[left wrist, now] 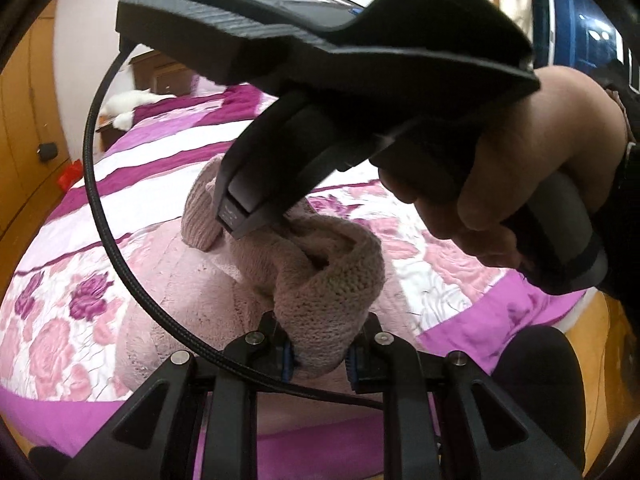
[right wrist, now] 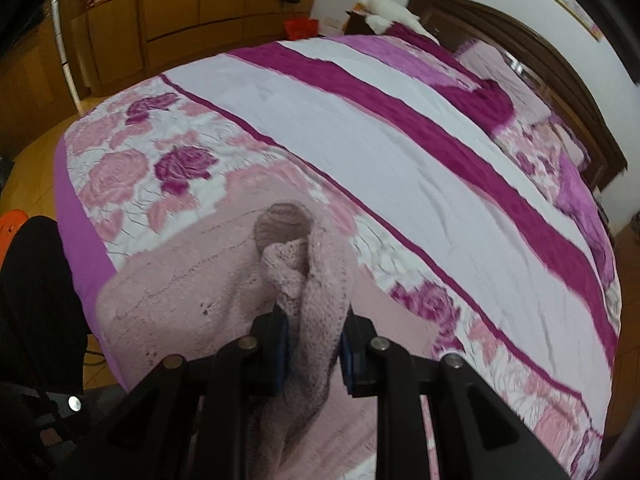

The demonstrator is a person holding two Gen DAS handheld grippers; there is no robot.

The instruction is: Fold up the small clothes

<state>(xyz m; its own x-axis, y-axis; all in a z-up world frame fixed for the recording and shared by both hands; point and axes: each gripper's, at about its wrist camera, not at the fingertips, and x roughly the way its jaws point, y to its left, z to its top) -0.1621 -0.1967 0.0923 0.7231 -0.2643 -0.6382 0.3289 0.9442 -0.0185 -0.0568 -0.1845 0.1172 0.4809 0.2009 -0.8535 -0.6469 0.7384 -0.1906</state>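
Note:
A small pink knitted garment point(left wrist: 320, 276) lies on the bed, part of it lifted into a bunched roll. My left gripper point(left wrist: 320, 356) is shut on the near end of that roll. My right gripper point(right wrist: 314, 344) is shut on another fold of the same pink knit point(right wrist: 316, 288), held above the flat part of the garment point(right wrist: 192, 276). In the left wrist view the right gripper's body point(left wrist: 320, 56) and the hand holding it fill the upper half, and its tip point(left wrist: 256, 216) reaches into the knit. A sleeve end point(right wrist: 282, 226) hangs past the fold.
The bed has a quilt with pink roses and purple and white stripes point(right wrist: 400, 128). A dark wooden headboard point(right wrist: 540, 64) stands at the far end. Wooden cabinets point(right wrist: 180, 4) line the wall. A black cable point(left wrist: 96, 208) loops across the left wrist view. My dark-clothed knee point(left wrist: 540, 376) is by the bed's edge.

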